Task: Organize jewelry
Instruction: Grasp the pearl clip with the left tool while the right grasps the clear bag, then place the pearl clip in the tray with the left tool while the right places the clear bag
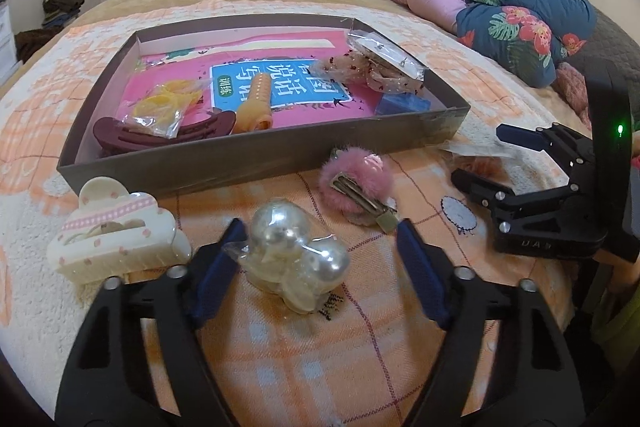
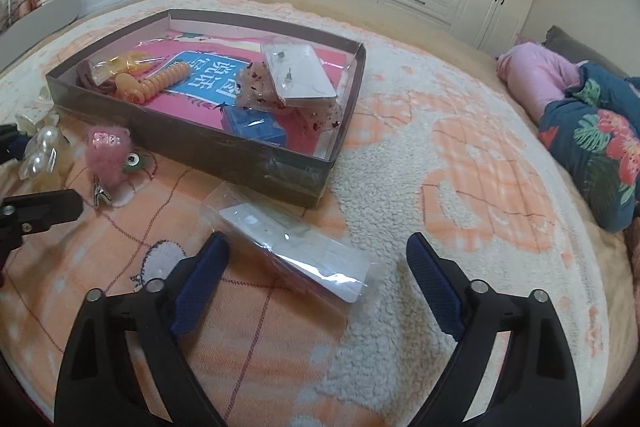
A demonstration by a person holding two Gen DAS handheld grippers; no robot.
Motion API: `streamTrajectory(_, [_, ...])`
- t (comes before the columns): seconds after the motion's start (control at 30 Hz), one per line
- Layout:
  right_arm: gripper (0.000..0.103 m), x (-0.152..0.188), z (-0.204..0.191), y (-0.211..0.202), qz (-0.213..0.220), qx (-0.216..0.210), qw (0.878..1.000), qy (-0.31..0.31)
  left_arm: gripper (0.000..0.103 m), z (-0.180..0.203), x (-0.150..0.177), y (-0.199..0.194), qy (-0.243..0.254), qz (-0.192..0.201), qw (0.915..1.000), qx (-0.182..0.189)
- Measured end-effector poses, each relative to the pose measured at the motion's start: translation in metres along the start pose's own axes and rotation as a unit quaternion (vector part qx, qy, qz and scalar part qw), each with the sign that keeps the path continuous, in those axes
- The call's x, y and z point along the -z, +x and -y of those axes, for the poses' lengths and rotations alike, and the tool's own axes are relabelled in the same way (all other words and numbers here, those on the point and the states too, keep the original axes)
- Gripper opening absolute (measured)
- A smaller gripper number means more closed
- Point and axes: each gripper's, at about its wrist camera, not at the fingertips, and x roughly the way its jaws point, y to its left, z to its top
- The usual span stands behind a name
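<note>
Here the left gripper (image 1: 320, 247) has its jaws apart around the pearl clip (image 1: 294, 259). The right gripper (image 2: 316, 279) has its jaws apart around a bagged card (image 2: 296, 251).

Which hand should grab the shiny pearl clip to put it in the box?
Left. The left gripper already has its fingers on either side of the pearl clip, open around it. The right gripper sits over a clear packet, farther away. The box lies just beyond.

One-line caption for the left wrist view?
Left gripper open around a wrapped pearl hair clip on the blanket, beside the half-filled box.
</note>
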Motion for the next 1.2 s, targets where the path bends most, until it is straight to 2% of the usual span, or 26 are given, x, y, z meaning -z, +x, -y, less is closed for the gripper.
streamTrajectory(0.07, [0.069,-0.002,0.002,0.001,-0.001,-0.009,1.0,0.005,0.047,0.0,0.0,-0.001,0.002,0.001,1.0,-0.001])
streamTrajectory(0.13, [0.06,-0.002,0.001,0.002,-0.001,-0.014,1.0,0.005,0.039,0.0,0.0,-0.002,0.003,0.0,1.0,0.002])
streamTrajectory(0.3, [0.052,0.002,-0.004,-0.006,0.011,-0.024,1.0,0.004,0.039,0.006,0.003,-0.004,0.015,-0.001,0.9998,0.012])
streamTrajectory(0.63, [0.051,0.01,-0.002,-0.029,0.022,-0.077,0.995,0.058,0.039,0.011,-0.001,-0.018,0.018,0.018,0.9991,0.033])
streamTrajectory(0.9, [0.051,0.003,-0.013,-0.052,0.044,-0.09,0.993,0.057,0.039,0.005,-0.009,-0.036,0.013,0.047,0.9983,0.032])
streamTrajectory(1.2, [0.051,-0.015,-0.027,-0.061,0.059,-0.097,0.993,0.041,0.039,-0.02,-0.02,-0.05,-0.014,0.075,0.9969,0.017])
